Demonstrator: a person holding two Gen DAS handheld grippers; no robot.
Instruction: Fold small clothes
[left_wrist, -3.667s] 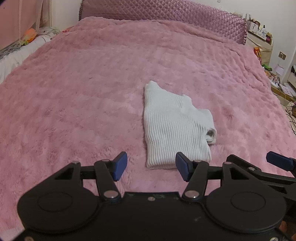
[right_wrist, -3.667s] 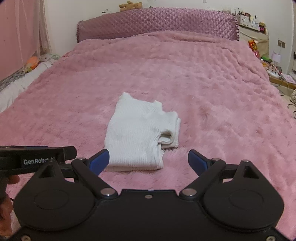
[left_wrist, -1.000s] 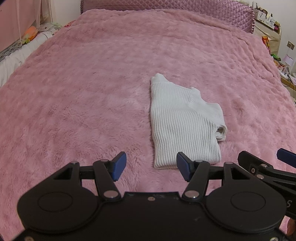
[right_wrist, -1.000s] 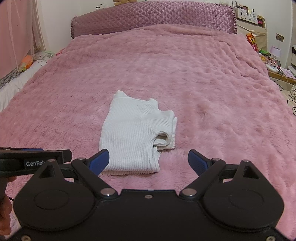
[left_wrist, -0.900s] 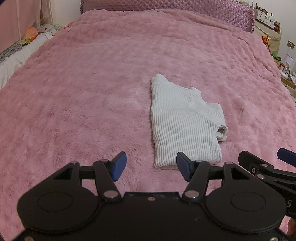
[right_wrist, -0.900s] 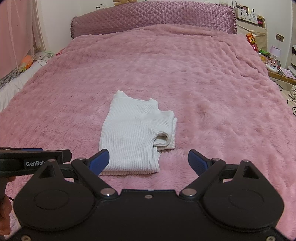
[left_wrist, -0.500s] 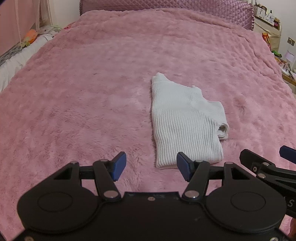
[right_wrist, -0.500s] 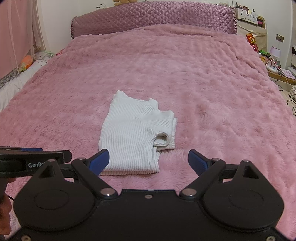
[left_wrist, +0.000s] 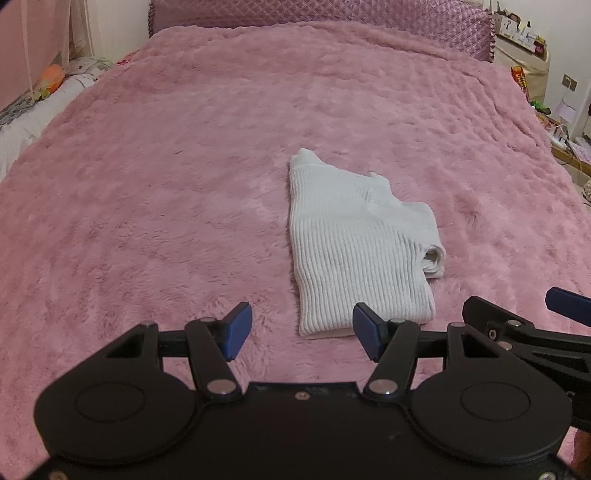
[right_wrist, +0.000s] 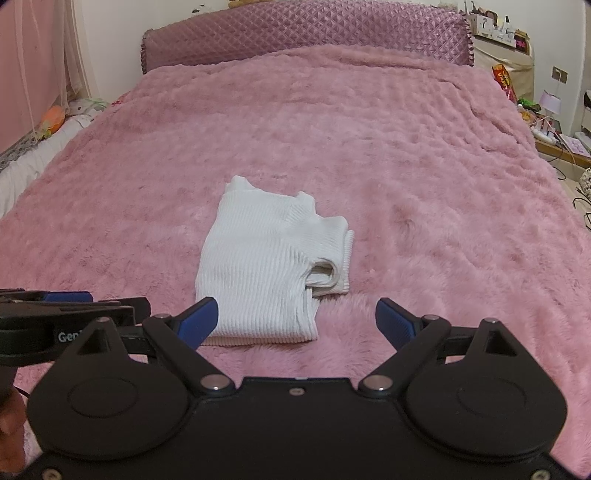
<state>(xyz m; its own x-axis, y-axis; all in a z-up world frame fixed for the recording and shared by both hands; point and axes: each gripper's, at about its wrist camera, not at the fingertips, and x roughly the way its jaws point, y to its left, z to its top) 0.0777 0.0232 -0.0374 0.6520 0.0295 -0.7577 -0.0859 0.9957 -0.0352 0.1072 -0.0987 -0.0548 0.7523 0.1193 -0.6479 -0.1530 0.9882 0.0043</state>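
A small white ribbed knit garment (left_wrist: 354, 243) lies folded on the pink fuzzy bedspread (left_wrist: 166, 184), with a rolled sleeve end at its right side. It also shows in the right wrist view (right_wrist: 269, 266). My left gripper (left_wrist: 301, 336) is open and empty, held back from the garment's near hem, slightly left of it. My right gripper (right_wrist: 295, 323) is open and empty, just short of the near hem. Each gripper shows at the edge of the other's view.
A quilted purple headboard (right_wrist: 295, 33) stands at the far end of the bed. A bedside shelf with clutter (right_wrist: 517, 55) and cables on the floor are at the right. White bedding with an orange toy (right_wrist: 51, 118) lies at the left.
Both grippers stay open and empty. The left wrist view has tilted up slightly, showing more of the headboard. The garment has not moved.
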